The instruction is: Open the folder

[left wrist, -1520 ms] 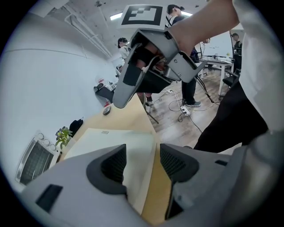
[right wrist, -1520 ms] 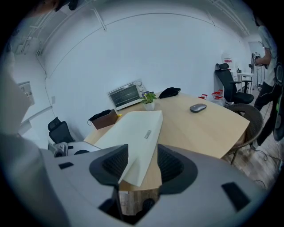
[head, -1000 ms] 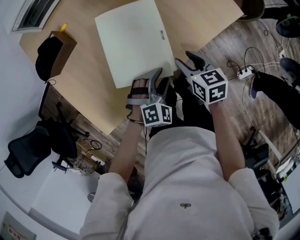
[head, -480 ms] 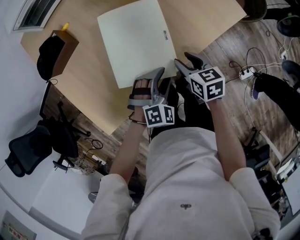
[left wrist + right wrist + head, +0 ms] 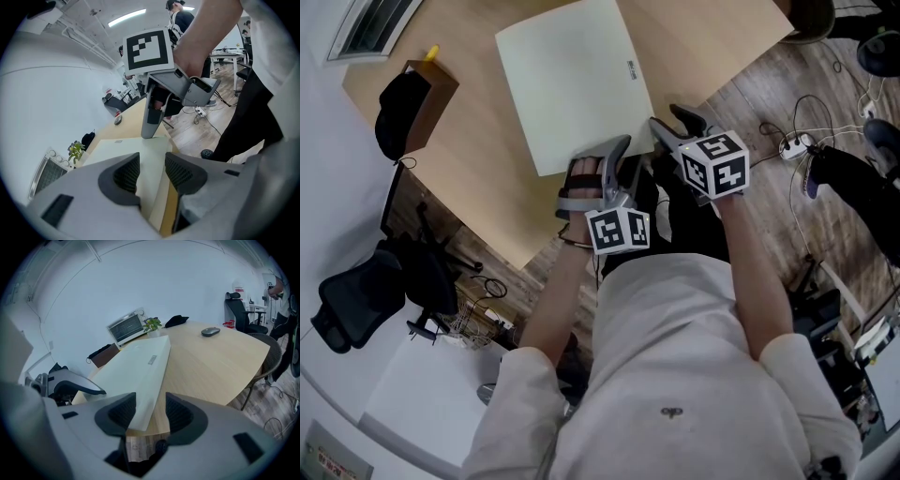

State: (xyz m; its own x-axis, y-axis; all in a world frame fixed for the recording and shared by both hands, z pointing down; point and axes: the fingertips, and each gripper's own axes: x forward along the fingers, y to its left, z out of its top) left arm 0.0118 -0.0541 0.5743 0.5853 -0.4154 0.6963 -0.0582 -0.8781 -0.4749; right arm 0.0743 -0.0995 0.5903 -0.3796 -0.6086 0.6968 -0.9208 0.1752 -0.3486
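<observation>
A white folder [image 5: 572, 84] lies shut and flat on the wooden table [image 5: 478, 178], its near edge at the table's rim. My left gripper [image 5: 623, 150] sits at the folder's near edge; in the left gripper view the folder [image 5: 122, 150] runs between its pads [image 5: 127, 172], which are closing but still stand off it. My right gripper [image 5: 667, 120] straddles the folder's near right corner. In the right gripper view that corner of the folder [image 5: 136, 364] pokes between the jaws, with a gap on the right side.
A brown box with a black cap [image 5: 411, 105] stands at the table's far left. A mouse [image 5: 210, 331], a plant [image 5: 151, 324] and a small oven-like appliance [image 5: 125, 327] sit farther off. Cables [image 5: 787, 145] lie on the floor; an office chair [image 5: 356, 300] stands at left.
Both grippers have stayed at the folder's near edge. The folder has not moved or lifted.
</observation>
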